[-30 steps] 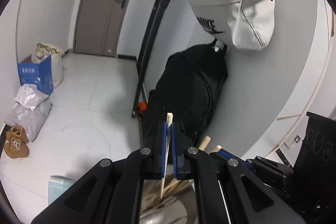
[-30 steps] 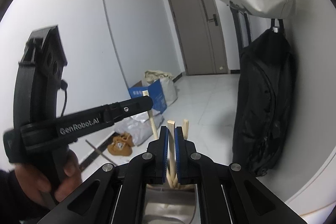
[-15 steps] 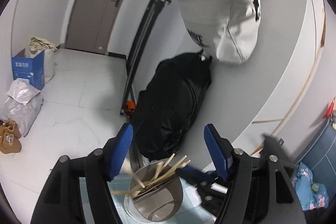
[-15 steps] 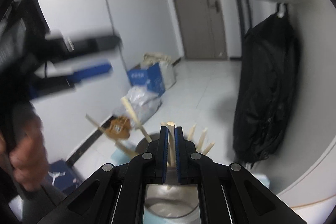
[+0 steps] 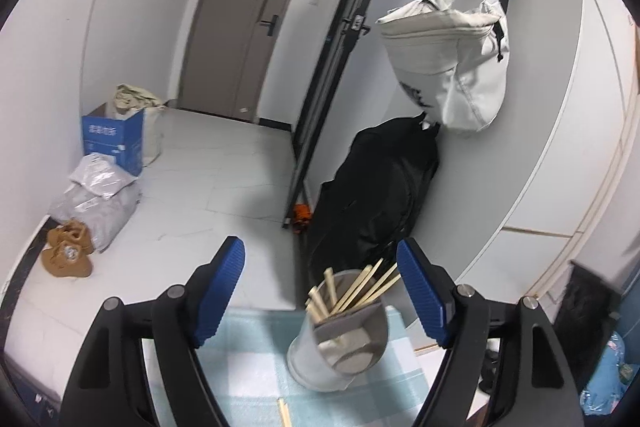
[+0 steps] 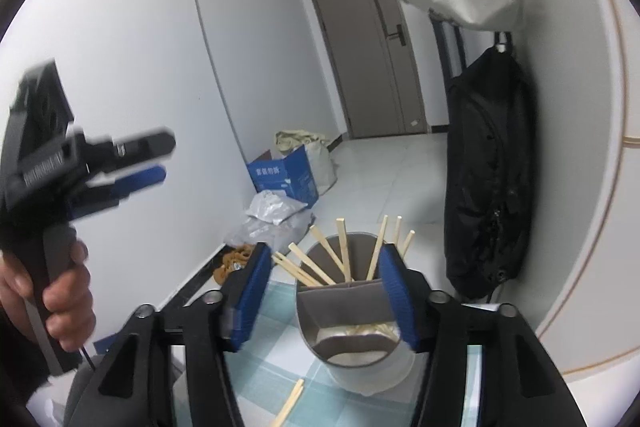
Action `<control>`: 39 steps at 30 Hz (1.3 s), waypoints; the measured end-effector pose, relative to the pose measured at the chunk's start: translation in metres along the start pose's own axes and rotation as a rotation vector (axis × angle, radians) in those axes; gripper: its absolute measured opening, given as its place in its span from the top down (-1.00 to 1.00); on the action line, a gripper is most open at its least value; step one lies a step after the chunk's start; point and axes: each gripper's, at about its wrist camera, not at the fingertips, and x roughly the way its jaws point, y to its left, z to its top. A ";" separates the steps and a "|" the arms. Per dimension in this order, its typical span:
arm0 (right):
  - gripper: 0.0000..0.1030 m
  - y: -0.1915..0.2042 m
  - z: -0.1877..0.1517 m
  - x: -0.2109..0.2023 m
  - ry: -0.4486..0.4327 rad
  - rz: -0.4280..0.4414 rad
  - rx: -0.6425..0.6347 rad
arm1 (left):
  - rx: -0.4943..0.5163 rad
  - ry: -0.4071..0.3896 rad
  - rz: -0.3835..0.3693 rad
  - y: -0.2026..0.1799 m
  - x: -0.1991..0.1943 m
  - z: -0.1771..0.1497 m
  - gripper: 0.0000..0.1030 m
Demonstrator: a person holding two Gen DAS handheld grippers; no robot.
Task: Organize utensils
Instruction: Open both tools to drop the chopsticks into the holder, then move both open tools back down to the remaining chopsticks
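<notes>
A silver round holder (image 5: 320, 359) with an inner divider stands on a teal checked cloth. Several wooden chopsticks (image 5: 360, 287) lean in its far compartment. My left gripper (image 5: 320, 245) hovers over and short of the holder; its jaws are opening, with nothing between the blue pads. From the right wrist, the holder (image 6: 372, 367) and its fanned chopsticks (image 6: 320, 267) sit just beyond my right gripper (image 6: 326, 251), whose jaws are also opening and free of the sticks. A loose chopstick (image 6: 290, 401) lies on the cloth. A hand (image 6: 60, 291) holds the left gripper (image 6: 152, 159) at far left.
The teal cloth (image 5: 248, 347) covers the table top. A black bag (image 5: 380, 195) and a white bag (image 5: 452, 67) hang on the wall right behind the holder. A blue box (image 5: 114, 143), grey parcels (image 5: 96, 195) and brown shoes (image 5: 68, 253) lie on the floor at left.
Each gripper was shut on a chopstick over the holder. The left opened first, then the right; the sticks now stand in the holder and both grippers have drawn back.
</notes>
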 end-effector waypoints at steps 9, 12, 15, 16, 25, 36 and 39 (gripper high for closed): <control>-0.56 0.019 -0.013 -0.035 -0.060 0.005 0.021 | 0.023 0.039 0.052 -0.001 -0.014 -0.040 -0.45; -0.61 0.024 -0.021 -0.040 -0.077 0.005 0.020 | 0.037 0.040 0.084 -0.003 -0.018 -0.052 -0.45; -0.64 0.029 -0.032 -0.043 -0.075 0.006 0.024 | 0.041 0.037 0.128 -0.002 -0.021 -0.064 -0.45; -0.65 0.030 -0.036 -0.043 -0.075 0.007 0.027 | 0.043 0.037 0.139 -0.002 -0.021 -0.069 -0.45; -0.76 0.035 -0.080 -0.036 -0.008 -0.003 0.036 | 0.070 0.073 0.204 0.010 -0.014 -0.111 -0.46; -0.88 0.035 -0.119 -0.014 0.118 -0.041 0.026 | 0.025 0.099 0.223 0.032 -0.004 -0.138 -0.46; -0.88 0.035 -0.128 -0.001 0.181 -0.057 0.021 | 0.046 0.106 0.254 0.035 0.000 -0.144 -0.46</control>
